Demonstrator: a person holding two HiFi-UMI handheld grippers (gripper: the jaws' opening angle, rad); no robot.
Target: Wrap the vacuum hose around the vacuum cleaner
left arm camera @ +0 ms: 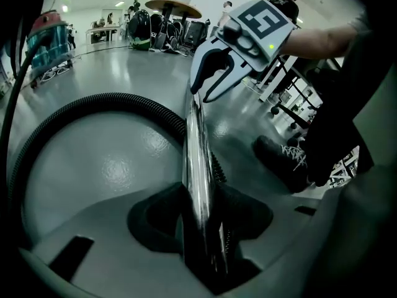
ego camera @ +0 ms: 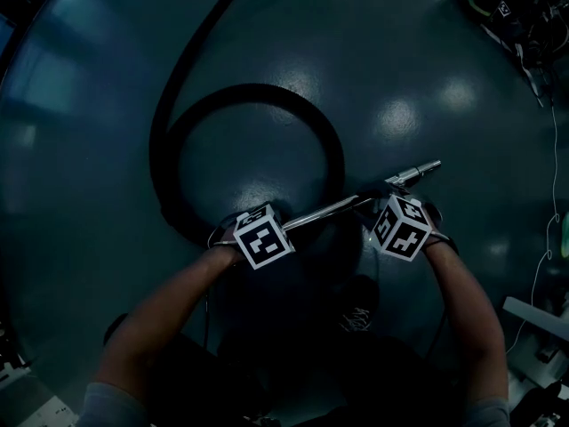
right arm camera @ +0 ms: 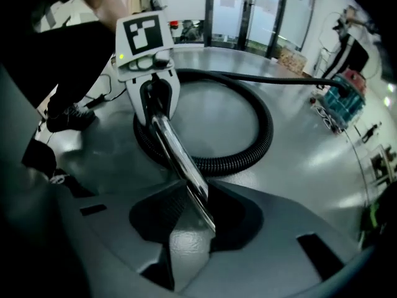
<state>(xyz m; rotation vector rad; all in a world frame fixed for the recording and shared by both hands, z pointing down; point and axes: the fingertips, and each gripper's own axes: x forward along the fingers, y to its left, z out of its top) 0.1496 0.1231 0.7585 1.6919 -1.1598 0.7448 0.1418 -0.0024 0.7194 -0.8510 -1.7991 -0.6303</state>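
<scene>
A black ribbed vacuum hose [ego camera: 258, 94] lies in a loop on the dark glossy floor, and its tail runs off toward the top of the head view. Both grippers hold its chrome wand [ego camera: 329, 208] level above the floor. My left gripper [ego camera: 267, 229] is shut on the wand's near end [left arm camera: 195, 154], where it meets the hose. My right gripper [ego camera: 391, 212] is shut on the wand [right arm camera: 177, 154] further along, and the tip sticks out past it. The hose [right arm camera: 260, 123] leads to a teal canister vacuum with a red top [right arm camera: 341, 98], which stands far off [left arm camera: 46, 39].
The person's shoe [left arm camera: 282, 160] is planted close behind the grippers. Chairs, tables and gear [left arm camera: 167, 23] stand at the far side of the hall. A thin cable [ego camera: 542, 265] and equipment [ego camera: 507, 7] line the right edge. Glass doors [right arm camera: 248, 11] are beyond the loop.
</scene>
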